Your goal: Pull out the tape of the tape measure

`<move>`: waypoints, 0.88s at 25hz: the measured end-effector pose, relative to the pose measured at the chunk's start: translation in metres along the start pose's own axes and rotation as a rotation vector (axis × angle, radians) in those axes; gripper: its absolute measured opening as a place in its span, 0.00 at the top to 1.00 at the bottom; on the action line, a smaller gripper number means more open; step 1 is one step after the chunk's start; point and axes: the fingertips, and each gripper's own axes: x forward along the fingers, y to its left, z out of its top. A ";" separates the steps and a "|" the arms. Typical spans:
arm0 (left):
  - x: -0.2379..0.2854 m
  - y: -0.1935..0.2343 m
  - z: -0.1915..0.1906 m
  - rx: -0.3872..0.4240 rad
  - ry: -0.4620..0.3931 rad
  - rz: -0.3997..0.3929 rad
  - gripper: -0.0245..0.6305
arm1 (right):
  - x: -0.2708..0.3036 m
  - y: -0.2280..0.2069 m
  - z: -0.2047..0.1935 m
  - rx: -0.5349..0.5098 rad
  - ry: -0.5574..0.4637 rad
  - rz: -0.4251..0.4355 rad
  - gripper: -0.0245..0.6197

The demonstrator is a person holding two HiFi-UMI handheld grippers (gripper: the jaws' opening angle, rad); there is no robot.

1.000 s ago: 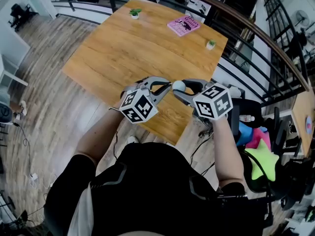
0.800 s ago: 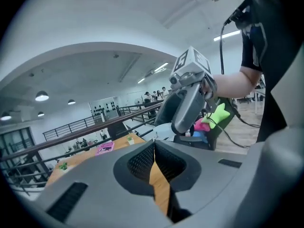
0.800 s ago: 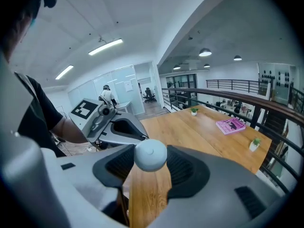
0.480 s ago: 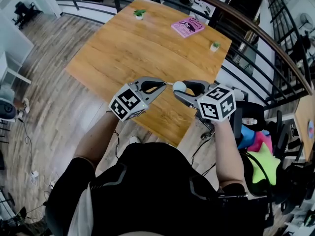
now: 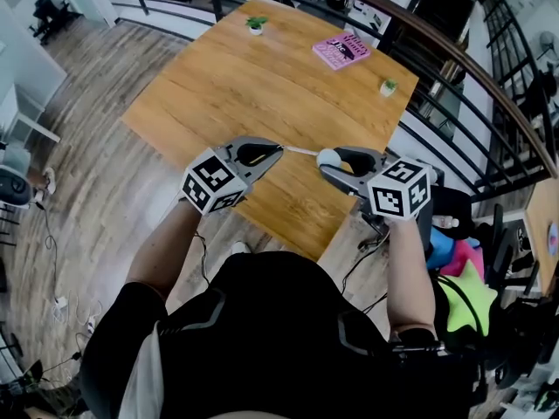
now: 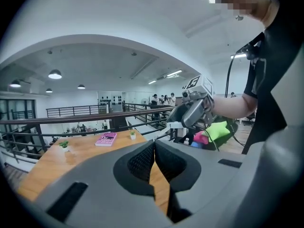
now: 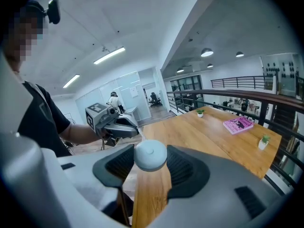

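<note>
1. The tape measure [image 5: 327,156] is a small, round, white case held in the air over the 6 o'clock edge of the wooden counter [image 5: 236,77]. It sits between the fingers of the right gripper [image 7: 150,161], whose pads press on it from both sides.
2. The left gripper [image 5: 278,149] is at 9 o'clock of the case. Its fingers are closed tight, pinching the end of the thin tape [image 5: 301,152], which runs in a short, straight line across to the case.
3. Handling, as a judgement: the case looks light, hard and smooth, so it could turn or slip in the pads under a sideways pull. It is best gripped across its widest part, as it is now.
4. The tape looks thin and flexible and probably springs back, so it should be held at its very tip and pulled in line with the slot. A loosened grip would likely let it snap back in.
5. Compared with a second ago, the two grippers were nearly tip to tip at the case, with almost no tape visible. The left one has since moved off toward 9 o'clock, and a short length of tape now bridges the gap. The right gripper's hold on the case looks unchanged.
</note>
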 end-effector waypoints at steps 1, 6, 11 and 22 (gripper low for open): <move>-0.002 0.002 -0.001 -0.010 0.000 0.003 0.92 | 0.000 -0.001 0.000 0.002 0.000 -0.001 0.63; -0.018 0.015 -0.011 -0.002 0.031 0.058 0.92 | -0.004 -0.008 -0.003 0.021 -0.012 -0.030 0.63; -0.030 0.025 -0.013 -0.030 0.031 0.082 0.92 | -0.010 -0.013 -0.007 0.063 -0.033 -0.034 0.63; -0.052 0.049 -0.025 -0.064 0.034 0.163 0.92 | -0.021 -0.029 -0.019 0.075 -0.007 -0.105 0.63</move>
